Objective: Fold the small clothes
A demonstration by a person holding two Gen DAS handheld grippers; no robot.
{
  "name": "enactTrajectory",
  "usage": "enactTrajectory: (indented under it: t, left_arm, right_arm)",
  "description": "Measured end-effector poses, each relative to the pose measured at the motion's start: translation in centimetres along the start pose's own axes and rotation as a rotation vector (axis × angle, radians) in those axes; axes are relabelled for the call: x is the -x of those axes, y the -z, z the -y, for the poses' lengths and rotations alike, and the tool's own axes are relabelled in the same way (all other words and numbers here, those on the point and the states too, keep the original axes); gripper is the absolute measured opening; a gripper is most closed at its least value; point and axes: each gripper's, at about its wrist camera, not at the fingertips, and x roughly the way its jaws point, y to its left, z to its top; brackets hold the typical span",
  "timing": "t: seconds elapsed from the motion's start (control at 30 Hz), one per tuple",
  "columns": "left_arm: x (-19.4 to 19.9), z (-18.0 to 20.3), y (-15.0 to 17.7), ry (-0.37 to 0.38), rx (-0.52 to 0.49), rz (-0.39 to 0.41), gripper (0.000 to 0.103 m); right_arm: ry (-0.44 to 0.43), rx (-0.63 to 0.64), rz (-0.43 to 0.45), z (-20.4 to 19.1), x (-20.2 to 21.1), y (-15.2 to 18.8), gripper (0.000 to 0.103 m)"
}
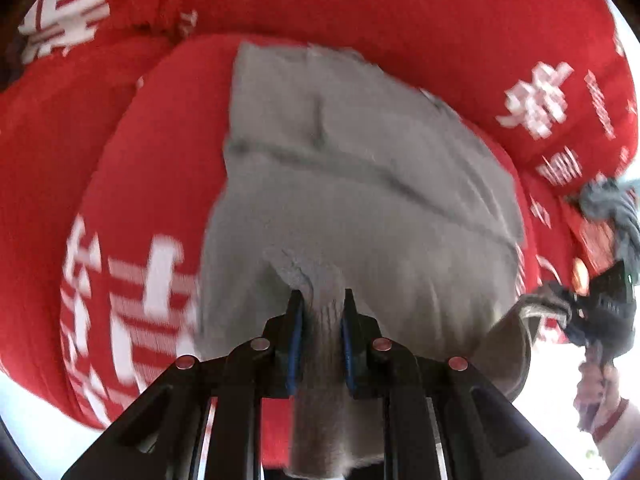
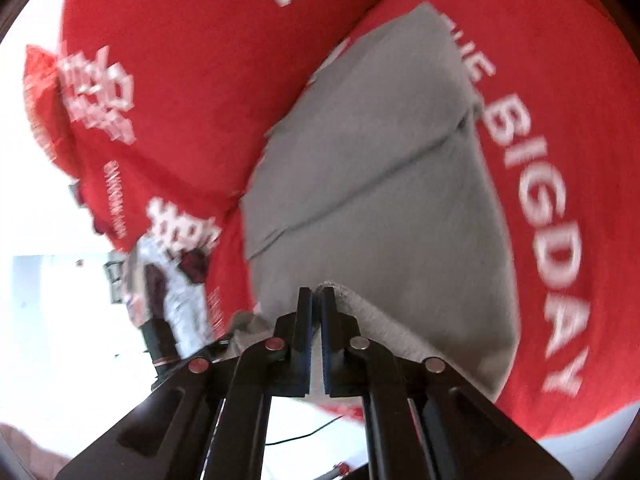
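Observation:
A small grey garment (image 1: 340, 168) lies spread on a red cloth (image 1: 152, 160) with white print. My left gripper (image 1: 320, 300) is shut on the garment's ribbed near hem, which bunches between the blue pads. In the right wrist view the same grey garment (image 2: 380, 184) stretches away over the red cloth (image 2: 560, 100). My right gripper (image 2: 318, 294) is shut on its thick near edge at another corner. The right gripper (image 1: 600, 304) also shows at the right edge of the left wrist view, holding grey fabric.
The red cloth covers a rounded surface printed with white characters and "THE BIGDAY" (image 2: 536, 208). A second red cushion (image 2: 180, 60) lies behind. Bright white floor (image 2: 48, 300) shows at the left. The person's patterned sleeve (image 2: 168, 280) is beside the garment.

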Motion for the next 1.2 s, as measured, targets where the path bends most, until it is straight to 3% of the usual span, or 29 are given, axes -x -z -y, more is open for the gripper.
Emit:
enactTrajectory:
  t: [0.07,0.13,0.2,0.23,0.33,0.4,0.47,0.6,0.7,0.87,1.07,1.13,1.17,1.2]
  left_arm:
    - [-0.3,-0.3,-1.5,-0.032,0.023,0.018,0.019]
    - [-0.9,-0.7,-2.8,-0.070,0.038,0.026,0.029]
    - [0.0,-1.0,-3.8,-0.171,0.030,0.077,0.070]
    - [0.9,-1.0,-4.1,-0.223,0.010,0.127,0.074]
    - [2.1,-1.3,-4.9,-0.233,-0.044,0.142,0.075]
    - [1.9,-2.0,-5.1,-0.211,-0.062,0.094,0.075]
    - [1.1,-1.9,-5.0,-0.203,-0.081,0.044,0.075]
    - [-1.2,-1.1,-4.4,-0.179,-0.119,-0.062,0.075]
    - [-2.7,0.5,-5.3,-0.161,-0.149,-0.081,0.075]
    - [-3.9,3.4,-7.0,-0.089,-0.234,-0.094,0.075]
    - [-6.2,4.8,-7.3,0.001,-0.338,-0.175,0.075]
    - [-6.7,4.8,-7.4,0.014,-0.350,-0.192,0.067]
    - [-7.0,4.7,-7.5,0.015,-0.357,-0.204,0.038]
    - [-7.2,4.5,-7.6,0.020,-0.354,-0.227,0.013]
  right_arm:
    - [0.048,-0.024,0.013,0.6,-0.9,-1.9,0.004]
    - [0.106,-0.053,0.029,1.4,-2.2,-3.5,0.004]
    - [0.162,-0.070,0.050,1.7,-2.4,-4.7,0.006]
    - [0.184,-0.066,0.059,1.8,-2.2,-5.3,0.008]
    - [0.266,-0.024,0.072,1.2,-1.4,-6.4,0.011]
    - [0.312,0.033,0.057,0.5,-0.8,-6.3,0.041]
    - [0.340,0.098,0.027,-0.3,-0.9,-6.0,0.049]
    - [0.394,0.214,-0.074,-1.5,-3.1,-5.0,0.049]
    - [0.426,0.269,-0.128,-1.7,-5.3,-5.3,0.049]
    - [0.447,0.317,-0.150,-1.6,-6.7,-6.0,0.049]
    - [0.447,0.333,-0.170,-2.0,-7.3,-6.0,0.049]
    - [0.463,0.337,-0.189,-2.4,-8.1,-5.7,0.049]
    - [0.481,0.327,-0.194,-2.3,-8.6,-5.5,0.048]
    - [0.498,0.326,-0.187,-2.4,-8.9,-5.4,0.040]
